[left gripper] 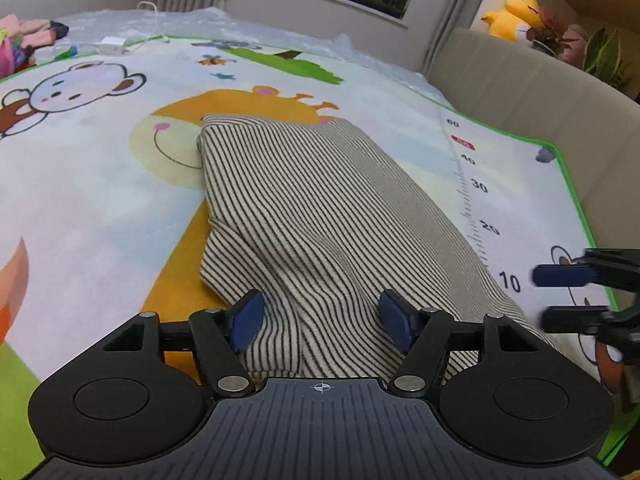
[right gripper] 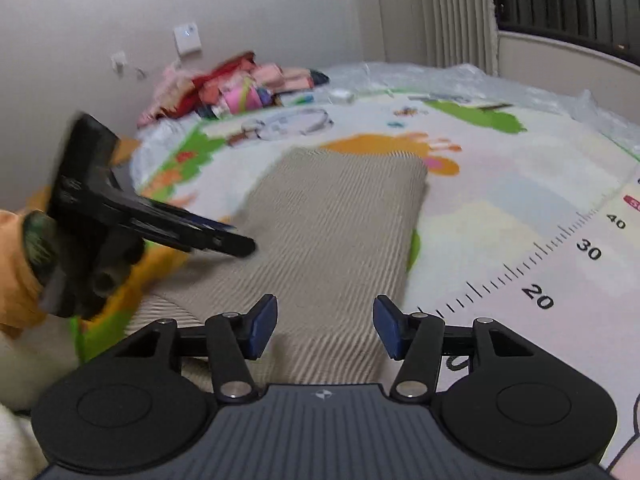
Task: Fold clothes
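Note:
A grey-and-white striped garment lies folded into a long rectangle on the cartoon play mat. My left gripper is open and straddles the near end of the cloth, where a raised wrinkle sits between the blue pads. At the right edge of that view, my right gripper hovers open beside the garment's near right corner. In the right wrist view, the right gripper is open just over the near edge of the garment. The left gripper appears blurred at the cloth's left side, held by an orange sleeve.
A pile of colourful clothes lies at the far corner by the wall. A white charger with cable rests at the mat's far edge. A beige padded edge runs along the right, with a yellow plush toy behind it.

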